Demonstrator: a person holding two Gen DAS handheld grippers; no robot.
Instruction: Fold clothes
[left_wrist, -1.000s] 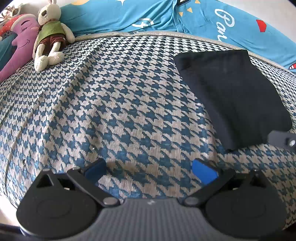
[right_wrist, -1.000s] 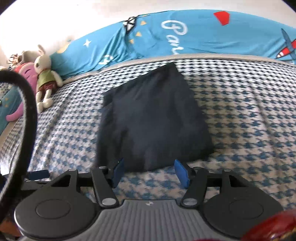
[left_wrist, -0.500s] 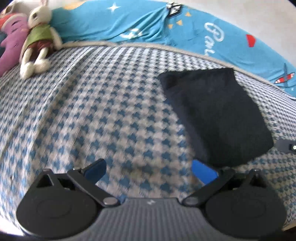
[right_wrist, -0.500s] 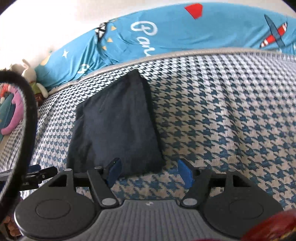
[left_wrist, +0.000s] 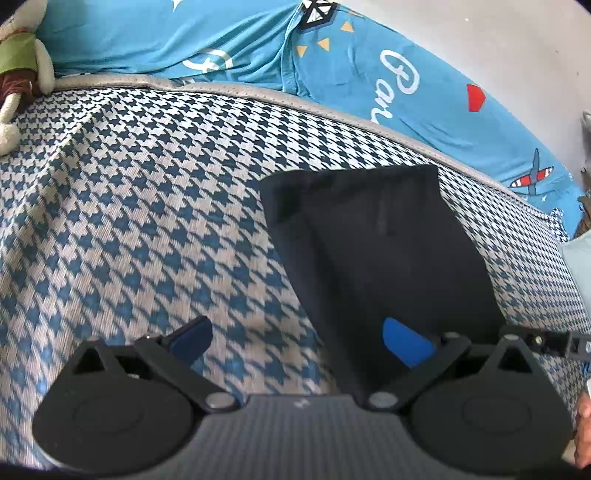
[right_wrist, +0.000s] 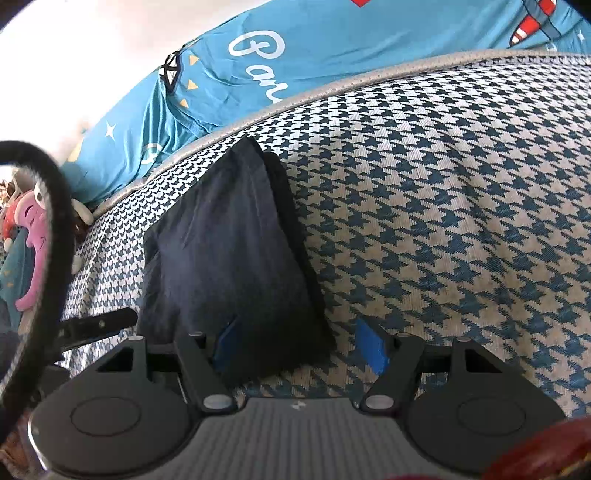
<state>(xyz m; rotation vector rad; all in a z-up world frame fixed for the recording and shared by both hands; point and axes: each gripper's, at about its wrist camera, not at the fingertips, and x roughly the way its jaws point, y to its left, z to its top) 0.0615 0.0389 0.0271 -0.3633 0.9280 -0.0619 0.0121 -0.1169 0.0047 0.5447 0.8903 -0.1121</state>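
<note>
Blue-and-white houndstooth bedcover (left_wrist: 147, 206) fills most of what I can see, a woven cloth with a grey piped edge along its far side, and behind that edge lies a bright turquoise quilt (left_wrist: 229, 40) printed with white script, stars, small yellow triangles and a red-striped aeroplane. On the bedcover rests the folded dark navy garment (left_wrist: 373, 243), a flat, roughly rectangular bundle with a layered edge showing at its far corner, lying well clear of the quilt. Both tools hover at its near end. From the left wrist view, the left gripper (left_wrist: 301, 341) has its blue-padded jaws spread wide and nothing pinched; one pad stands over the bare houndstooth and the other in front of the garment's near edge, so the garment's left border falls between them (whether that pad actually touches the cloth I cannot tell). From the right wrist view, the right gripper (right_wrist: 299, 343) also has its jaws apart, one blue pad in front of the navy cloth and the other over the bedcover just beyond the garment's near corner, gripping nothing. Off at the far end sit soft toys: a cream plush rabbit in a green top (left_wrist: 18, 74) and a pink plush figure (right_wrist: 35, 236).
</note>
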